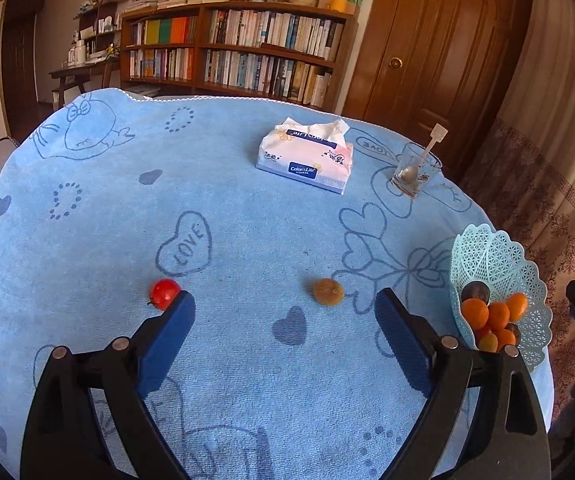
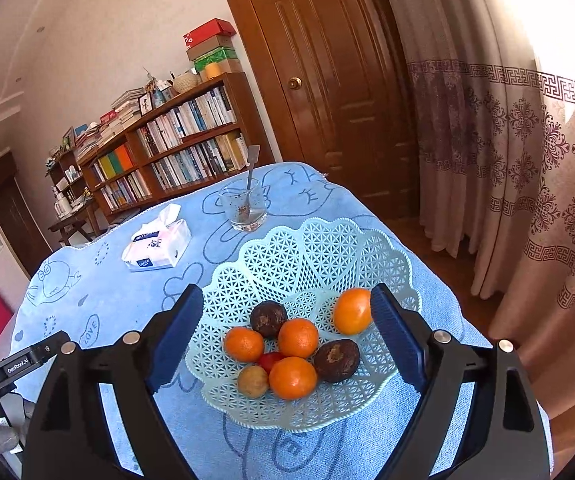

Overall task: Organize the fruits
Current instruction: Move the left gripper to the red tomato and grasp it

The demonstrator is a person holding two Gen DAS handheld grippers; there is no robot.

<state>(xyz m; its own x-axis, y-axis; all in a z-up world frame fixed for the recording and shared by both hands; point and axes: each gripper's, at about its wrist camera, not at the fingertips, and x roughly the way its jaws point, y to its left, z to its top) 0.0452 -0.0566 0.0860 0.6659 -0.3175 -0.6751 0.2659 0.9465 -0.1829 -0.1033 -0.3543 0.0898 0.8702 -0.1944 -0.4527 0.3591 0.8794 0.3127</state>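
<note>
The left gripper (image 1: 285,308) hangs over the blue towel-covered table (image 1: 227,208) with its fingers wide apart and nothing between the pads. 2 fruits lie loose on the cloth ahead of it: a small red fruit (image 1: 164,293) just beside the tip of the left-hand finger — whether it touches I cannot tell — and a brownish round fruit (image 1: 328,291) in the open gap beyond the fingertips, apart from both.

At the table's right edge stands the pale blue lattice basket (image 1: 491,256), seen from the side in the left wrist view with orange fruit showing inside.

The right gripper (image 2: 287,308) hovers above that basket (image 2: 311,240), fingers spread and gripping nothing; the basket's bowl fills the space between them. Inside lie 4 oranges (image 2: 298,337), 2 dark brown fruits (image 2: 336,360), 1 small tan fruit (image 2: 252,381) and a red fruit (image 2: 270,359) mostly hidden among the oranges. 1 orange sits at the right side of the bowl, close beside the right-hand finger in the picture.

Farther back on the table are a tissue pack (image 1: 305,156) with a sheet pulled up and a glass (image 1: 415,172) holding a spoon — both well apart from the loose fruit. Part of the left gripper's black body shows at the lower left of the right wrist view.
</note>
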